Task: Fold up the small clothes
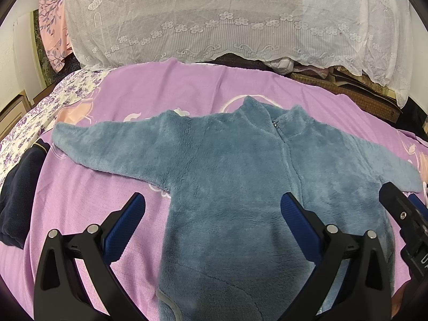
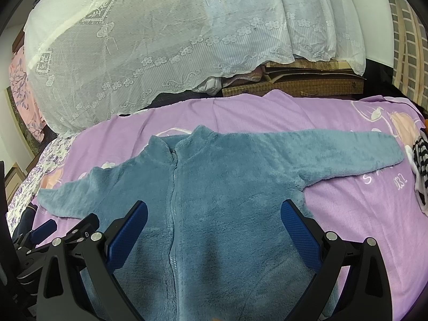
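A small blue fleece jacket (image 1: 227, 165) with a front zipper lies flat and face up on the purple blanket (image 1: 149, 91), both sleeves spread out sideways. It also shows in the right wrist view (image 2: 227, 187). My left gripper (image 1: 212, 214) is open and empty, hovering over the jacket's lower left body. My right gripper (image 2: 214, 219) is open and empty over the jacket's lower right body. The right gripper's body shows at the right edge of the left wrist view (image 1: 406, 222); the left gripper shows at the lower left of the right wrist view (image 2: 45, 232).
A dark navy garment (image 1: 18, 200) lies at the blanket's left edge. A black-and-white striped garment (image 2: 421, 165) lies at the right edge. A pile covered by white lace cloth (image 1: 214, 18) stands behind the blanket, with a woven box (image 2: 294, 85) beside it.
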The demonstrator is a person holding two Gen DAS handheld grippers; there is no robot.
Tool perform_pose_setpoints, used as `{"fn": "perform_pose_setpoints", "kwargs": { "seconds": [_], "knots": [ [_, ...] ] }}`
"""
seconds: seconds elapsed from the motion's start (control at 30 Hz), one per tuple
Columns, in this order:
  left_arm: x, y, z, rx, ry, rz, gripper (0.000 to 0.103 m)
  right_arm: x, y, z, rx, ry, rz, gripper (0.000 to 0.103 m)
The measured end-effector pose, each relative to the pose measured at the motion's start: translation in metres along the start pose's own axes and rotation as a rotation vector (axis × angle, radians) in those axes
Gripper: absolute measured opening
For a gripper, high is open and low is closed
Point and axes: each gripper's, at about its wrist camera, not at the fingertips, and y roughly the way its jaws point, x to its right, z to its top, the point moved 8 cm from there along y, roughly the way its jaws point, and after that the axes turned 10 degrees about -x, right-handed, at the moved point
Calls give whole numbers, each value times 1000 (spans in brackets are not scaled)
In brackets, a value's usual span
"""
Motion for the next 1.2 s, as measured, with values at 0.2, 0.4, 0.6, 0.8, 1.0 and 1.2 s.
{"fn": "perform_pose_setpoints", "kwargs": {
  "seconds": [0.2, 0.4, 0.6, 0.8, 1.0, 1.2],
  "knots": [
    [0, 0, 0, -2, -1, 0, 99, 2, 1, 1, -4, 4, 3, 100],
    [0, 1, 0, -3, 0, 0, 99, 2, 2, 0, -6, 5, 5, 100],
    [0, 2, 0, -7, 1, 3, 99, 2, 3, 0, -4, 6, 1, 100],
    [-22, 23, 3, -129, -32, -60, 99, 44, 7, 15, -12, 63, 34, 100],
    [-76, 45, 24, -146, -42, 84, 99, 167, 46, 18, -102, 357, 27, 100],
    [-101, 120, 14, -290, -82, 116, 99, 236, 79, -5, -167, 552, 6, 100]
  ]
}}
